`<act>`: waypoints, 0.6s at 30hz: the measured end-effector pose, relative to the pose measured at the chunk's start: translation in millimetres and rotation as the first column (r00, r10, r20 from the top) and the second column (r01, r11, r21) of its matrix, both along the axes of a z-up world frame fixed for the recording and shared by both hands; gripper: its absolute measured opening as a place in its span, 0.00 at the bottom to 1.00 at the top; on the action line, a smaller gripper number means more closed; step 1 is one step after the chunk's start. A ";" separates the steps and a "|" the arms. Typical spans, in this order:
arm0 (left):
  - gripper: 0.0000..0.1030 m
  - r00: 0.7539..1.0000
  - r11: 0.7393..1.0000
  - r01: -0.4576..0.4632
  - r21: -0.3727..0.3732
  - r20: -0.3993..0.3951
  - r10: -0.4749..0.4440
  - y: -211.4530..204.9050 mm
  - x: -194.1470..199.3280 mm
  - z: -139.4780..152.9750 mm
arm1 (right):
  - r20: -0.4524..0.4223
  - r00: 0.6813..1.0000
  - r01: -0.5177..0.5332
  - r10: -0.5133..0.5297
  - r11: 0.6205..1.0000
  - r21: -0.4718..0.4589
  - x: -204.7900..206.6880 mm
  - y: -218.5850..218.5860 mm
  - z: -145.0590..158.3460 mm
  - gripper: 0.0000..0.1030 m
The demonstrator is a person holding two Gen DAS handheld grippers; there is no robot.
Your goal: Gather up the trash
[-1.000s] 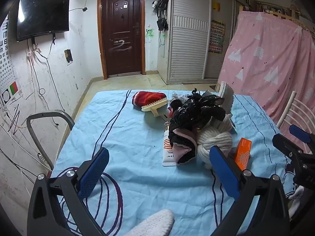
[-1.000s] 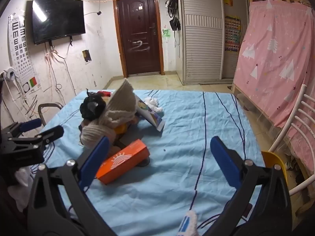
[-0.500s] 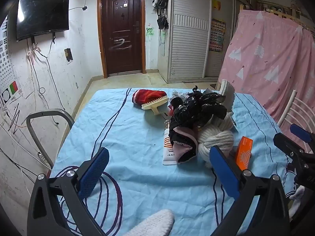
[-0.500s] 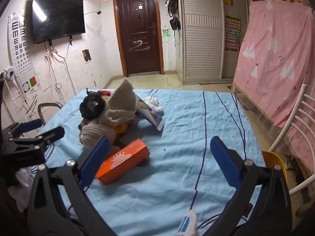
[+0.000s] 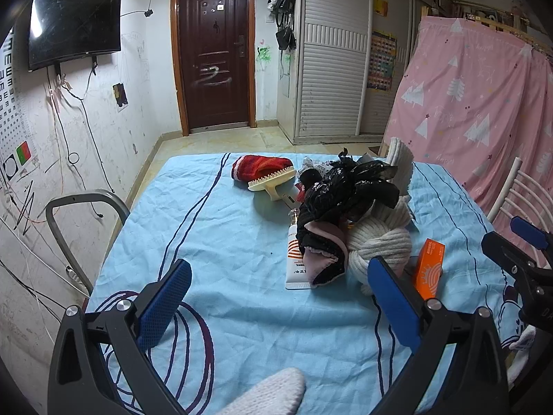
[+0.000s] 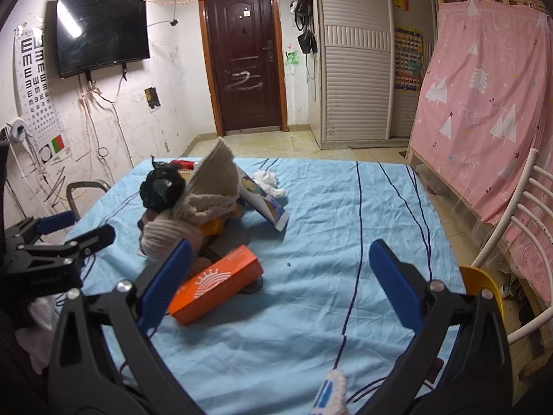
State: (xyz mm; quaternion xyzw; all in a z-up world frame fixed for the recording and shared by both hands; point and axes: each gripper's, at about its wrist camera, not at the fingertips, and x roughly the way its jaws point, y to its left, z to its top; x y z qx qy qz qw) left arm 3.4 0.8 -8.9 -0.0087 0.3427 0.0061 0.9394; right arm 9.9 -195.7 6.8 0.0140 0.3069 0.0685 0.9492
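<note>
Almost nothing has moved since the earlier frames: both views hold nearly the same framing, with the pile shifted only a trace in the left wrist view.

The left hand-held gripper [image 5: 278,295] hovers above the near part of the surface [image 5: 214,228], its jaws spread wide and holding nothing. The right hand-held gripper [image 6: 280,276] hovers the same way over the blue cloth further right, jaws spread and empty; its left finger [image 6: 166,282] overlaps the near end of the orange box [image 6: 216,283] in that view, though whether they touch cannot be told.

The trash sits in a heap at the middle of the surface. A black bag [image 5: 345,190] lies crumpled on top of it, with a cream yarn ball [image 5: 380,245] just beside it and a ribbed cloth [image 6: 214,173] standing up behind. A white tube [image 5: 295,259] lies flat against the heap's left side, partly under a dark, pink-lined garment [image 5: 325,252]. The orange box stands on edge just right of the yarn in the left view. A cream brush [image 5: 273,181] leans on a red hat [image 5: 259,167] at the far side, near the heap. A booklet [image 6: 266,200] leans against the heap's right side, and a white wad [image 6: 268,181] lies just beyond it.
</note>
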 end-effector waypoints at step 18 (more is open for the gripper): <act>0.90 1.000 1.000 0.001 0.003 -0.001 -0.001 -0.6 0.4 -2.1 | 0.001 1.000 0.001 -0.001 1.000 -0.001 0.0 0.4 -0.8 0.96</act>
